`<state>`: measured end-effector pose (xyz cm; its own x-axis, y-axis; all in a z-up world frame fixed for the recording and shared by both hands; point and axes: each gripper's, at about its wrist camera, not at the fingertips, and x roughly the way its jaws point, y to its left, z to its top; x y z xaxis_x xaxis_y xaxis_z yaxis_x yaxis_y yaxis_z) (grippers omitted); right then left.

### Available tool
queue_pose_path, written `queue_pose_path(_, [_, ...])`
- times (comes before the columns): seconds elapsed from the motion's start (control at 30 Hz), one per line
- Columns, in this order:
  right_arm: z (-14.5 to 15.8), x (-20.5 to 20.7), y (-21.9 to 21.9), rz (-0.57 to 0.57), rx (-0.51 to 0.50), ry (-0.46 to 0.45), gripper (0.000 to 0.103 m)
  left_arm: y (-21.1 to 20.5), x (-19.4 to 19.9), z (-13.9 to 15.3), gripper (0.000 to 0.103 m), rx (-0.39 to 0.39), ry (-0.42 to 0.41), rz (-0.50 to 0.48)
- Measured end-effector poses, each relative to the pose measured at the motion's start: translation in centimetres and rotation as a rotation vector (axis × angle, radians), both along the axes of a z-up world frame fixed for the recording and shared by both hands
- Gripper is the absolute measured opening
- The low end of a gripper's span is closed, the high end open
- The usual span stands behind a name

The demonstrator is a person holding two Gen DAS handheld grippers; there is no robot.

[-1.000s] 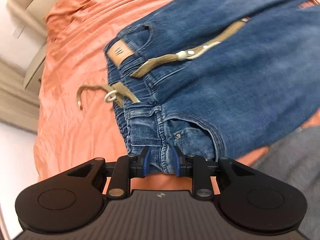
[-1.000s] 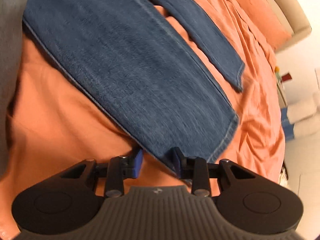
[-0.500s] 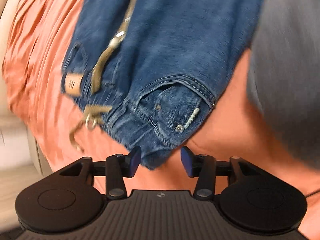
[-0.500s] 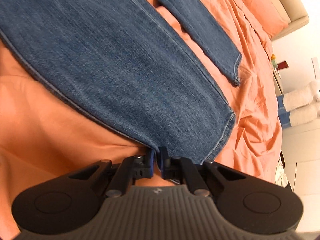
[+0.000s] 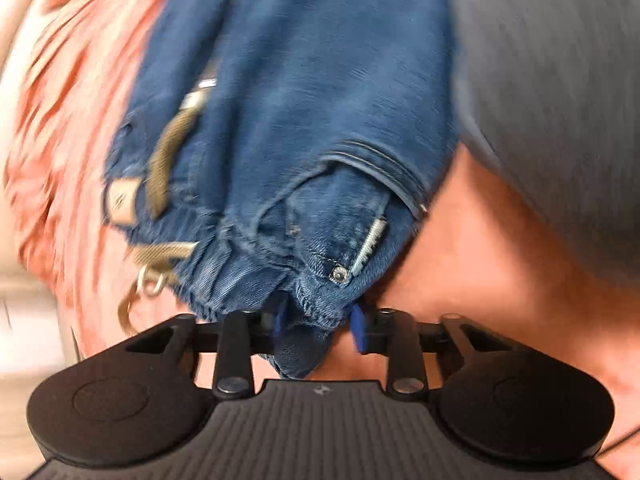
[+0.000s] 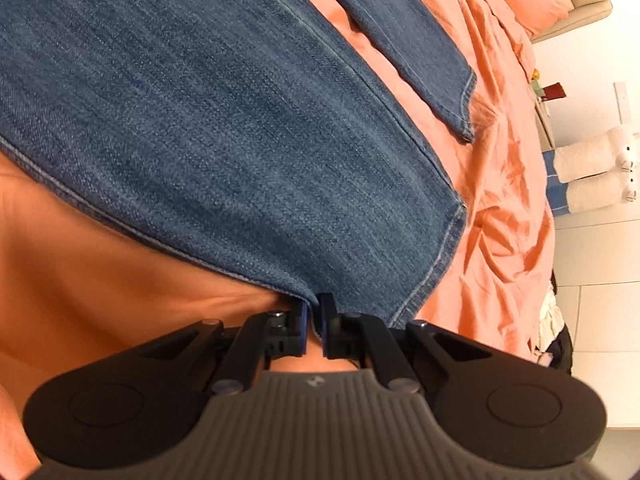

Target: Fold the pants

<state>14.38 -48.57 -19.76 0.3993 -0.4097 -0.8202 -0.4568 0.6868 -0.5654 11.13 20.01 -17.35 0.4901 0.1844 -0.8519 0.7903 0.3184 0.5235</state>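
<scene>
Left wrist view: the left tool (image 5: 318, 326) has its blue pads around the waistband corner of the jeans (image 5: 304, 128) on the orange bed (image 5: 480, 248); through the motion blur it looks clamped on denim. Only here does the tan belt (image 5: 166, 168) show.

Right wrist view: the right tool (image 6: 314, 320) is pinched together on the nearer leg's side seam, close to its hem. Lift both ends level, keeping the cloth taut, and carry this leg onto the far leg (image 6: 416, 48), seen only here.

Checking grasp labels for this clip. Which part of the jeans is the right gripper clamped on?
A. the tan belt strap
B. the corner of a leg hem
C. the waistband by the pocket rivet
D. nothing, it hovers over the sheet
B: in the right wrist view the right gripper is shut on the near hem corner of the jeans leg, lying on the orange sheet.
</scene>
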Motion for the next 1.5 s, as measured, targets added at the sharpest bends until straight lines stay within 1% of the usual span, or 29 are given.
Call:
queue_pose_path(0.03, [0.1,-0.2,0.0,-0.002,-0.004,-0.01,0.0,0.1,0.1,0.5,0.025,-0.033,-0.032,0.043])
queue_pose_path(0.07, [0.3,-0.4,0.0,-0.006,-0.01,-0.025,0.0,0.1,0.1,1.1,0.023,-0.064,-0.071,0.089])
queue_pose_path(0.17, [1.5,-1.0,-0.3,-0.024,-0.002,-0.088,0.0,0.3,0.3,3.4,0.021,-0.177,-0.19,0.226])
queue_pose_path(0.23, [2.8,-1.4,-0.4,-0.032,0.009,-0.146,0.0,0.5,0.5,5.5,0.021,-0.264,-0.265,0.314])
queue_pose_path(0.33, [5.9,-2.0,-0.9,-0.044,0.035,-0.262,0.0,0.8,1.0,8.7,0.02,-0.368,-0.351,0.43])
queue_pose_path(0.4, [8.2,-2.3,-1.2,-0.065,0.064,-0.349,0.0,0.8,1.3,10.7,0.019,-0.428,-0.39,0.495])
queue_pose_path(0.43, [9.8,-2.4,-1.5,-0.081,0.083,-0.41,0.0,0.7,1.1,11.5,0.019,-0.451,-0.403,0.518])
queue_pose_path(0.53, [13.9,-2.1,-2.3,-0.134,0.156,-0.538,0.0,1.1,2.3,14.4,0.018,-0.519,-0.443,0.586])
queue_pose_path(0.63, [17.1,-0.6,-2.7,-0.176,0.213,-0.614,0.0,1.7,4.6,16.9,0.018,-0.591,-0.46,0.678])
queue_pose_path(0.7, [18.2,1.3,-2.6,-0.202,0.227,-0.64,0.0,1.8,6.6,18.0,0.018,-0.605,-0.464,0.726])
queue_pose_path(0.77, [18.8,3.9,-2.4,-0.228,0.237,-0.644,0.0,1.9,7.9,18.6,0.018,-0.604,-0.465,0.766])
queue_pose_path(0.87, [18.2,8.7,-2.0,-0.26,0.221,-0.615,0.0,2.2,12.1,18.6,0.018,-0.608,-0.44,0.843])
queue_pose_path(0.9, [17.7,10.4,-1.8,-0.267,0.215,-0.6,0.0,2.3,13.1,18.2,0.019,-0.609,-0.433,0.869])
queue_pose_path(0.97, [16.2,13.7,-1.4,-0.275,0.199,-0.57,0.0,2.6,16.1,17.6,0.019,-0.616,-0.419,0.911])
queue_pose_path(1.03, [14.6,17.6,-1.3,-0.282,0.177,-0.547,0.0,2.5,19.0,16.5,0.019,-0.602,-0.416,0.937])
queue_pose_path(1.13, [11.8,23.7,-0.7,-0.275,0.151,-0.506,0.0,2.3,23.2,14.1,0.019,-0.561,-0.397,0.973])
queue_pose_path(1.27, [7.3,30.4,0.1,-0.276,0.113,-0.433,0.0,2.1,28.2,9.8,0.019,-0.5,-0.348,1.002])
queue_pose_path(1.4, [2.8,34.7,0.5,-0.259,0.075,-0.358,0.0,2.3,31.4,5.6,0.02,-0.454,-0.296,1.012])
queue_pose_path(1.5, [0.0,36.6,0.8,-0.254,0.057,-0.31,0.0,2.2,32.5,3.8,0.021,-0.436,-0.282,0.998])
